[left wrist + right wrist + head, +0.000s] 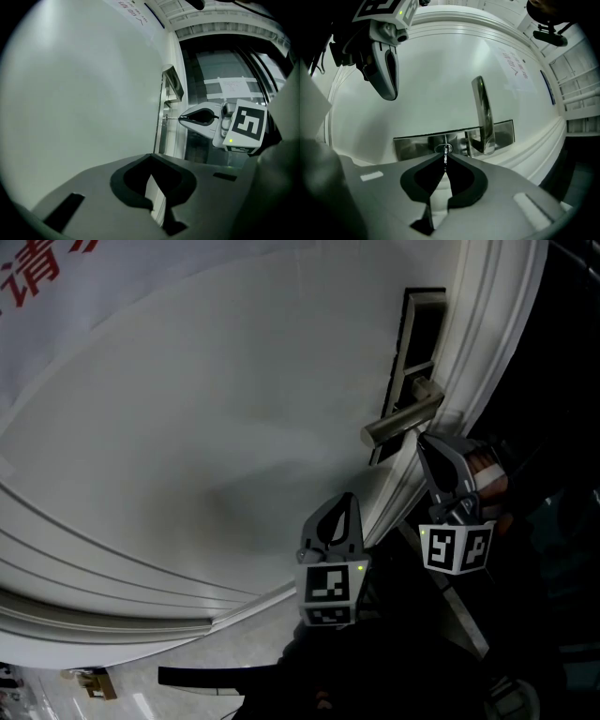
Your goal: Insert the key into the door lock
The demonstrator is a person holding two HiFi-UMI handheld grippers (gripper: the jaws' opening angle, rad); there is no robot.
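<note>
Polished metal lock plate (410, 146) and handle (483, 117); smooth matt door (440, 70).

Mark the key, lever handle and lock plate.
small silver metal key (445, 157): right gripper view, blade.
silver metal lever handle (483, 115): right gripper view, mid-lever.
shiny metal lock plate (410, 146): right gripper view, left part.

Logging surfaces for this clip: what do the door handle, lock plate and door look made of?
Door handle: likely polished metal, mirror-bright with sharp reflections.
Lock plate: seemingly polished or brushed steel, grey and reflective.
Door: smooth white panel, painted or laminated, with a soft even sheen; what lies under the coating cannot be told.
</note>
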